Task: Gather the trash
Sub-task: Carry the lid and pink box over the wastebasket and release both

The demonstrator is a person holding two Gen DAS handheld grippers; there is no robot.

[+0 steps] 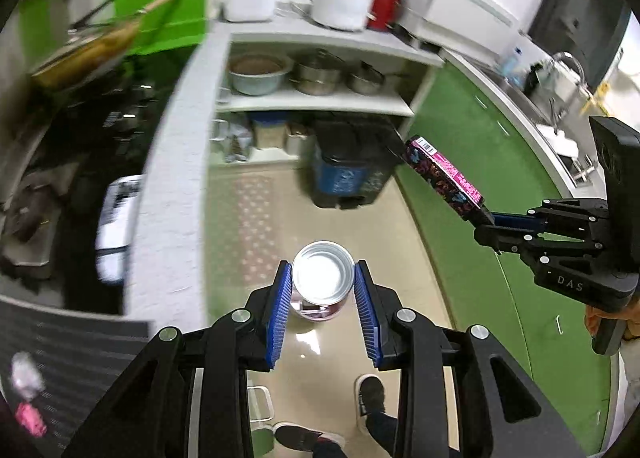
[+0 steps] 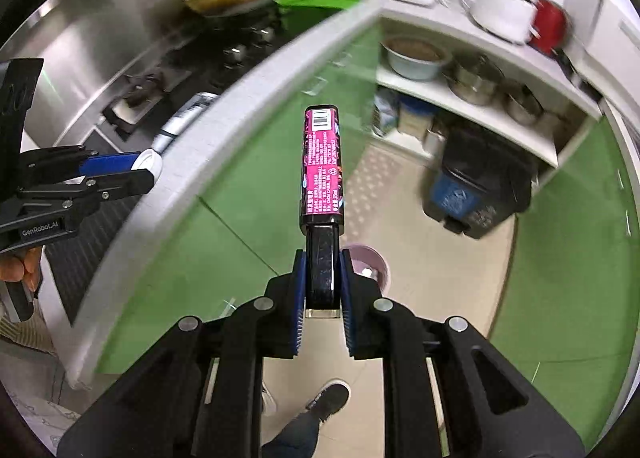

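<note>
The black-and-blue plastic pedal bin [image 2: 476,186] sits on the floor at two o'clock. The right gripper [image 2: 323,282] clamps a pink-and-black cardboard box [image 2: 322,166]. The left gripper [image 1: 323,290] clamps a round silver metal can [image 1: 323,278].

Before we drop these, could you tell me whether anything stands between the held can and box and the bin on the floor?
Nothing visible does: bare floor lies between the can, the pink box and the dark bin beside the shelf.
</note>
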